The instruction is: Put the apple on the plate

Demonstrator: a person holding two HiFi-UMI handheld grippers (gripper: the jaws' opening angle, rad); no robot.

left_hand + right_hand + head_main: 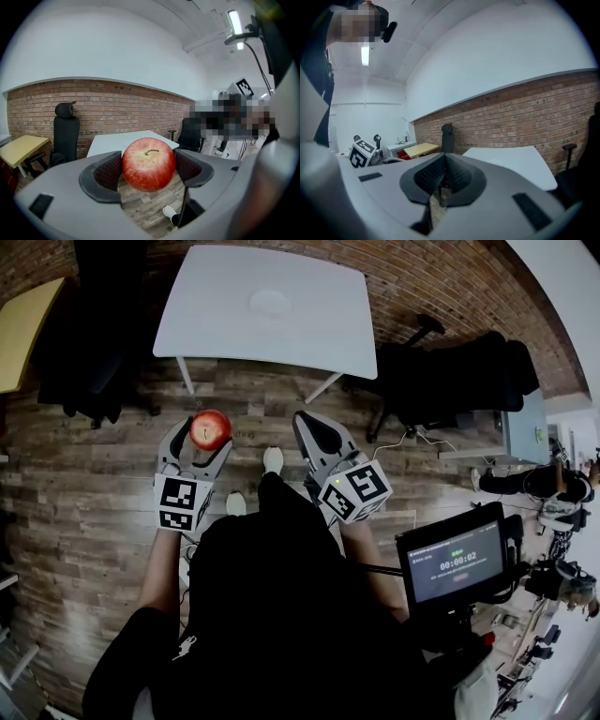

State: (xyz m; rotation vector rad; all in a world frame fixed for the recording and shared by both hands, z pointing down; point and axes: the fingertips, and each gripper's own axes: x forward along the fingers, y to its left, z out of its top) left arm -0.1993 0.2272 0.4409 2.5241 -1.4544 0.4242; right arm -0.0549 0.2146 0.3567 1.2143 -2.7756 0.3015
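A red apple [210, 429] with its stem up sits between the jaws of my left gripper [202, 439], which is shut on it above the wooden floor. In the left gripper view the apple [149, 163] fills the gap between the two dark pads. My right gripper [313, 435] is held beside it, jaws shut with nothing between them [440, 180]. A white plate [270, 304] lies on the white table [216, 320] ahead, well beyond both grippers.
Dark office chairs stand left [98, 343] and right [450, 376] of the table. A yellow desk [21, 324] is at the far left. A monitor on a stand [457, 563] is at my right. A brick wall [112, 110] runs behind the table.
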